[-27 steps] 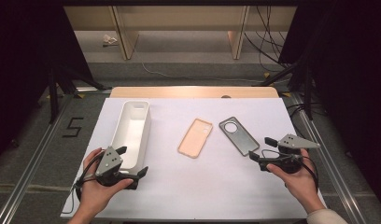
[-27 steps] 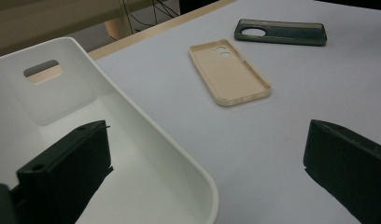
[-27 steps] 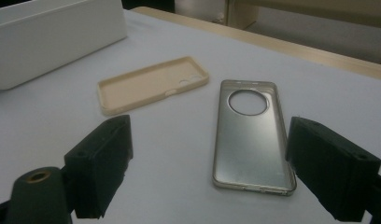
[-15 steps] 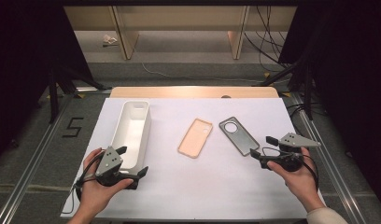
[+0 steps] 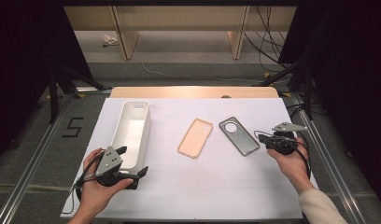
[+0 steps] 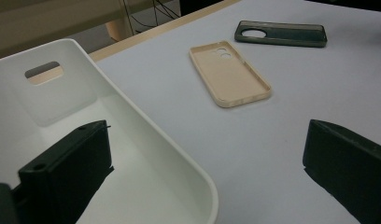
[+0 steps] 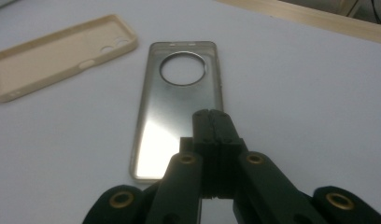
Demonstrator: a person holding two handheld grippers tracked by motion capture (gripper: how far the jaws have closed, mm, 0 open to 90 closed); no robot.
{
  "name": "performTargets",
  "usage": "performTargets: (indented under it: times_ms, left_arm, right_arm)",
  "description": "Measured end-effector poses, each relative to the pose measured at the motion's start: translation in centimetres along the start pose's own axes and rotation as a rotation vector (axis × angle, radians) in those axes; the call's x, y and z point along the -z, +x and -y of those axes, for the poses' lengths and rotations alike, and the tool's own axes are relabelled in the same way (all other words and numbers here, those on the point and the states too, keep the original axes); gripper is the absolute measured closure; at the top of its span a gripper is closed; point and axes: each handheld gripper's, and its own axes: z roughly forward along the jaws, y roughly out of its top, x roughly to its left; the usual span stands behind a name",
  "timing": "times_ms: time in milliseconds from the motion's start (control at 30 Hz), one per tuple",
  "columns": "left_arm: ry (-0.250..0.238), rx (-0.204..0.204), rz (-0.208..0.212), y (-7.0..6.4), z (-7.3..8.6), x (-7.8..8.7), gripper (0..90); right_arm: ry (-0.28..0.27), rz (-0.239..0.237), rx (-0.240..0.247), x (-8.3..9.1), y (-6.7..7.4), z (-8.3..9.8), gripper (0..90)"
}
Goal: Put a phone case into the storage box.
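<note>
A beige phone case [image 5: 195,138] lies hollow side up at the table's middle, and a grey clear case [image 5: 238,136] with a round camera hole lies to its right. My right gripper [image 5: 261,136] is shut with nothing in it, its tips just off the grey case's right edge. In the right gripper view its closed jaws [image 7: 211,114] hover over the near end of the grey case [image 7: 179,107], with the beige case [image 7: 53,53] to the left. My left gripper [image 5: 133,161] stands open at the near end of the white tray [image 5: 146,126]. In the left gripper view, one jaw of that gripper [image 6: 207,128] is over the tray [image 6: 146,126].
The white cloth [image 5: 216,186] covers the table, with a wooden edge [image 5: 193,91] at the back. The tray holds nothing that I can see. Cables [image 5: 268,42] and dark stands lie on the floor beyond the table.
My right gripper has moved a little forward and to the left, toward the grey case. The left hand and its gripper have stayed where they were.
</note>
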Motion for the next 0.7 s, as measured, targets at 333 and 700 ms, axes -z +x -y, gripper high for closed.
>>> performTargets:
  times_ms: [333, 700]
  left_arm:
    - [-0.001, 0.000, -0.001, 0.0, 0.0, 0.0, 0.6]
    - [-0.003, -0.002, 0.001, 0.0, 0.0, 0.0, 0.5]
  right_arm:
    - [0.139, 0.062, -0.009, -3.3, -1.1, -0.6, 90.0]
    - [0.223, 0.068, -0.032, -4.2, -1.7, 0.2, 90.0]
